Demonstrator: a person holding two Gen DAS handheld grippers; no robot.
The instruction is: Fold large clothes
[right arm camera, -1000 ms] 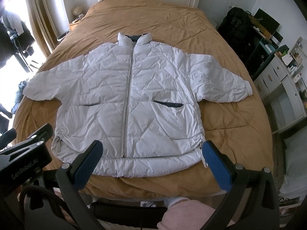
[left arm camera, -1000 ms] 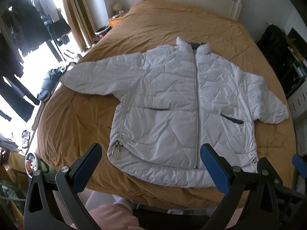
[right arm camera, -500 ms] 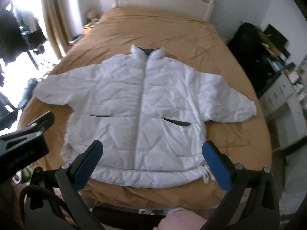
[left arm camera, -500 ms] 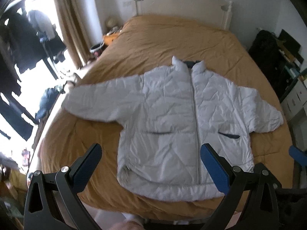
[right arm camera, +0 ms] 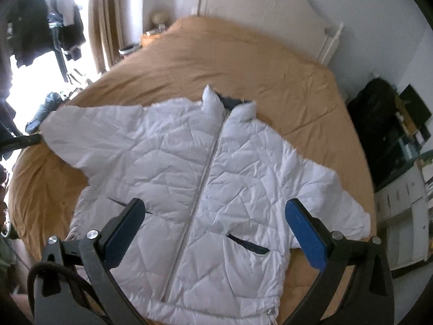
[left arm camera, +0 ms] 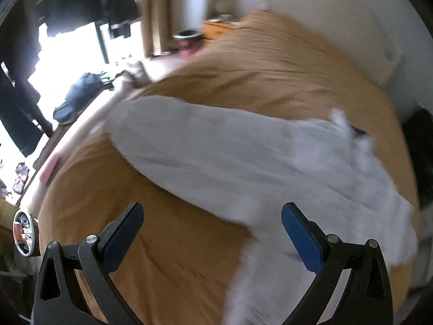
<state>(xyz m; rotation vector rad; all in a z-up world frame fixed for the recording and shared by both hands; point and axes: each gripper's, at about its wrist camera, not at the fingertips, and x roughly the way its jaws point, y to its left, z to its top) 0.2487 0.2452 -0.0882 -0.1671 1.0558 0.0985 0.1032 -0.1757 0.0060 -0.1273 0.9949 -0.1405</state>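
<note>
A white quilted puffer jacket lies flat and zipped on the bed's tan cover, both sleeves spread out. My right gripper hovers open above the jacket's lower front, near the zipper. In the blurred left wrist view the jacket's left sleeve stretches across the middle. My left gripper is open above the cover just below that sleeve, with nothing between its fingers. The left gripper's dark tip shows at the sleeve cuff in the right wrist view.
A white headboard stands at the far end of the bed. Curtains and hanging dark clothes are at the left. A black bag and white drawers line the right side. Clutter lies on the floor at the left.
Both grippers have moved forward over the bed. The left one has swung left toward the jacket's left sleeve, blurring its view. Both remain open and the jacket has not moved.
</note>
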